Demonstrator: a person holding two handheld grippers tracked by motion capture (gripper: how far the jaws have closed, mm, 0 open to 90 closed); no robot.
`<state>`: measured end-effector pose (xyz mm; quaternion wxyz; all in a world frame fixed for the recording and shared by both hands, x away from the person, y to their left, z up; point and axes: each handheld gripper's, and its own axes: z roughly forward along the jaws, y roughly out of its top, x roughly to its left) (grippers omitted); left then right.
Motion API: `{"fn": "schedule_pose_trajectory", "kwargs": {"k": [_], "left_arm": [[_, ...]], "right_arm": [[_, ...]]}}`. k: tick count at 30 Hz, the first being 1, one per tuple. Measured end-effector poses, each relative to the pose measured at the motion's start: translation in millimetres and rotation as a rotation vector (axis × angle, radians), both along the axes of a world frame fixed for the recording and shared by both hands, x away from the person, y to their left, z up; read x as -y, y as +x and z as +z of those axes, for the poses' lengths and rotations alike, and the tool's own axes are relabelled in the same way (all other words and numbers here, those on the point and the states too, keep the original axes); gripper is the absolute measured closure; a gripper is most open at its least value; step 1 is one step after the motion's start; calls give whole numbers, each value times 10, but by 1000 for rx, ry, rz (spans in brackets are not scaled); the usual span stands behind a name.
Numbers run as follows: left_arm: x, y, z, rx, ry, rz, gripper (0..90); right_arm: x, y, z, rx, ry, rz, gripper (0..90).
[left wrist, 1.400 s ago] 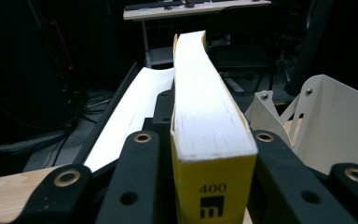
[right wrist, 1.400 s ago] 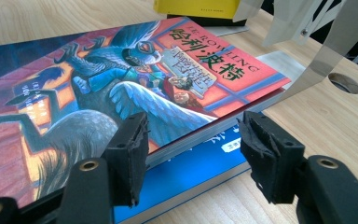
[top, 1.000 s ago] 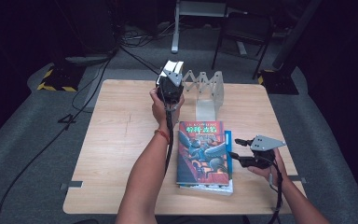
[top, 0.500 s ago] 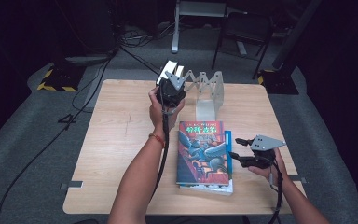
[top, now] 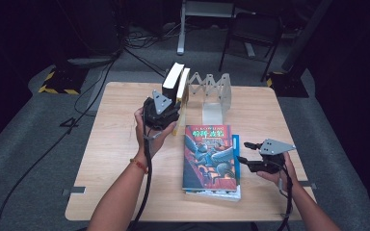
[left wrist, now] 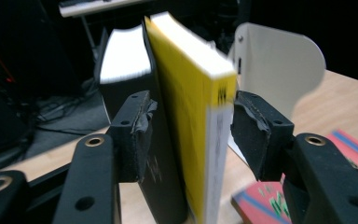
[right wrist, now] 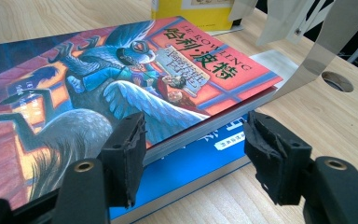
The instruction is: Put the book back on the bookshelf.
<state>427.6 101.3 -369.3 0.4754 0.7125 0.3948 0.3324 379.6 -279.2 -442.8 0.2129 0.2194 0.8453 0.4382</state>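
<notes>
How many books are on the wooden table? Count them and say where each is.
4. A black book and a yellow book stand upright beside the white rack. A red illustrated book lies flat atop a blue book. More may be hidden.

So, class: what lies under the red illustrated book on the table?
Under the red illustrated book lies a blue book, its edge and a strip of cover showing. The rest of its cover is hidden, as is anything beneath it.

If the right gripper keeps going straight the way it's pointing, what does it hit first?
Probably the right gripper would meet the edge of the red illustrated paperback lying on the blue book; its open jaws already straddle that stack's corner.
</notes>
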Motion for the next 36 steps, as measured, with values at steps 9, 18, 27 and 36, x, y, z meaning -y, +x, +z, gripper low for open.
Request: {"fn": "schedule_pose_trajectory", "kwargs": {"k": [9, 18, 27, 36], "left_arm": [[82, -59, -486, -91, 117, -69, 656], [94, 117, -715, -148, 157, -7, 734], [198, 263, -773, -163, 172, 8, 787], [315, 440, -759, -183, 186, 37, 764]], "right_arm": [[-12, 4, -17, -5, -3, -1, 398], [-3, 4, -18, -3, -4, 1, 399], [6, 2, -8, 7, 0, -2, 400], [18, 7, -7, 7, -3, -8, 400]]}}
